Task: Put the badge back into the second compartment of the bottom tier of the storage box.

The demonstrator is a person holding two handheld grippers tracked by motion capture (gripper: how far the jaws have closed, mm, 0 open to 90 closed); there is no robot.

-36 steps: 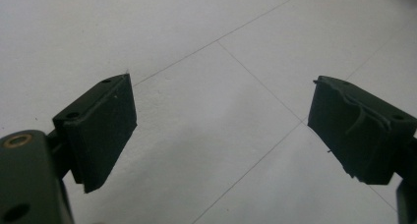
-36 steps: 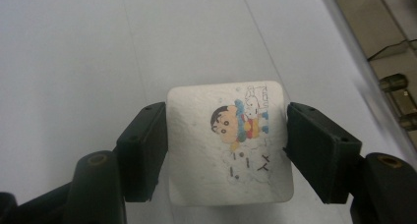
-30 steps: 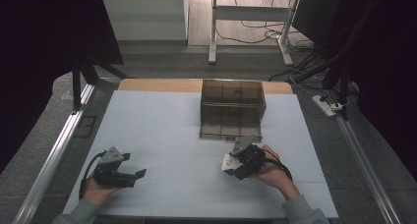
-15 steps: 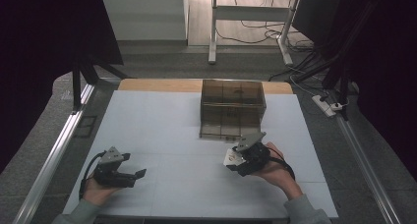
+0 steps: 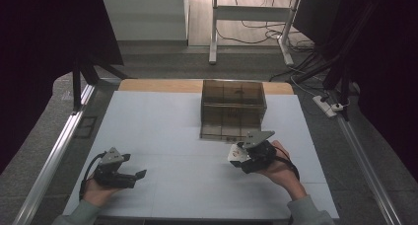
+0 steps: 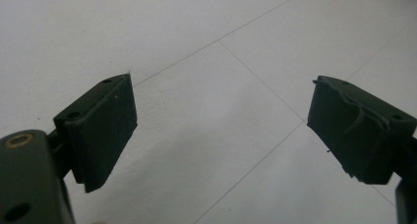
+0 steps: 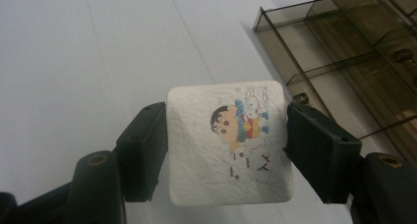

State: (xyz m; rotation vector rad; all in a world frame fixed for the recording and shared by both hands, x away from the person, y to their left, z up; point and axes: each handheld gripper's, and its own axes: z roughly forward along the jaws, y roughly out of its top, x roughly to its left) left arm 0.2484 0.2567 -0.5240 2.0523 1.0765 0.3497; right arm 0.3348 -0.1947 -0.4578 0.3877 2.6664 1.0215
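Right claw (image 7: pixel 228 140) clamps a white cartoon-printed square (image 7: pixel 228 143) at frame centre, while left claw (image 6: pixel 221 130) gapes wide over the table (image 6: pixel 196 37).

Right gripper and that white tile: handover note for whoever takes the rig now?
Right gripper: shut on the white cartoon tile, held above the table, just in front of the smoky clear divided box.
Left gripper: open, nothing between the jaws, low at the table's near left.
Done: tile picked up.
Left: probably place the tile in a box compartment; which one isn't clear.
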